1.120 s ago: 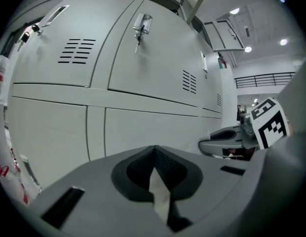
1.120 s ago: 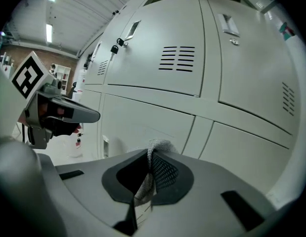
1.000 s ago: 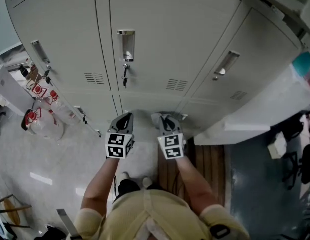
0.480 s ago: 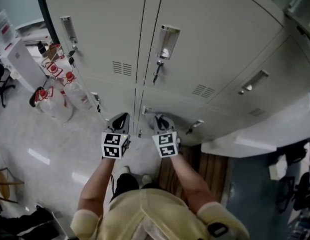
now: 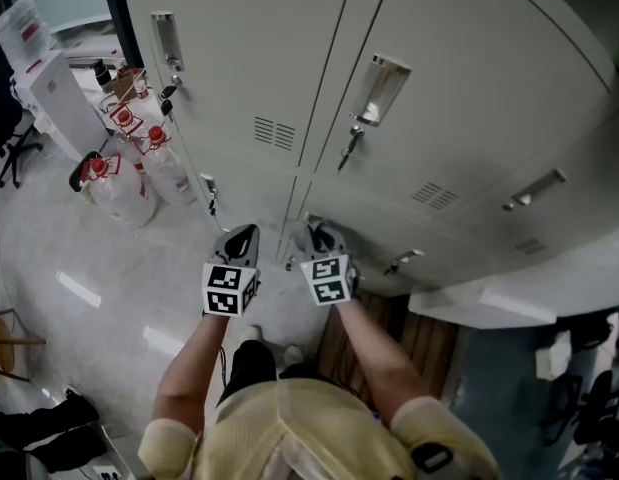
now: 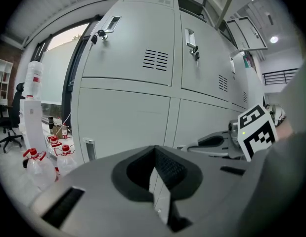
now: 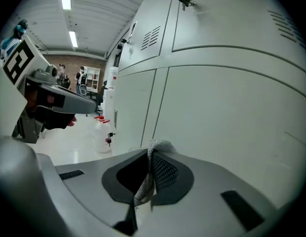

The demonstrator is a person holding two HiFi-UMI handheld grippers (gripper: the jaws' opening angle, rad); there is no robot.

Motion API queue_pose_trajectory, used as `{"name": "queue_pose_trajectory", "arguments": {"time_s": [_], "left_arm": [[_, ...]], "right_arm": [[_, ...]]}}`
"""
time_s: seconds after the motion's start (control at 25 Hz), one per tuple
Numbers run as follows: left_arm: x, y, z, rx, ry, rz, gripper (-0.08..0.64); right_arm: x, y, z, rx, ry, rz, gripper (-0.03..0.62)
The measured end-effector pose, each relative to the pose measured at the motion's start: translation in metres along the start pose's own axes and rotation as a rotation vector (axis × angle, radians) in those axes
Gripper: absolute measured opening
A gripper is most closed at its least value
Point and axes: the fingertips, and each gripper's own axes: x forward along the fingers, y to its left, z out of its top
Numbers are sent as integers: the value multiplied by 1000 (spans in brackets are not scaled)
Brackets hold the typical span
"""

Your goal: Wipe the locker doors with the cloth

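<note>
Pale grey locker doors (image 5: 469, 98) fill the upper part of the head view. Both grippers are held low, side by side, in front of the bottom row of doors. My right gripper (image 5: 324, 238) is shut on a grey woven cloth (image 7: 155, 149); a small fold of it pokes out above the jaws, close to a lower door (image 7: 232, 107). My left gripper (image 5: 241, 238) points at the lower doors (image 6: 128, 122) with its jaws closed together and nothing between them (image 6: 153, 181). The cloth is hardly visible in the head view.
Clear water bottles with red caps (image 5: 119, 183) stand on the floor left of the lockers, beside a white unit (image 5: 54, 93). A key hangs in a lock (image 5: 349, 148). Wooden boards (image 5: 429, 338) and a white ledge (image 5: 509, 303) lie at the right.
The head view has swung, so the lockers now sit further right and the bottles show more. Both grippers stay low and close together, the right one still holding the cloth.
</note>
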Motion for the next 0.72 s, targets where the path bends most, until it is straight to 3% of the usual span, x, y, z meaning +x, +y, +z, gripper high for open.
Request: {"name": "queue_pose_trajectory", "arguments": {"time_s": [0.32,0.72], "left_arm": [[1,7,-11,-48,36,15,2],[9,-2,-20,-34,46,-8,2]], "right_arm": [[19,-4,-10,-14,50,-2,5],[8,-35,-33,-2,89,-70,5]]}}
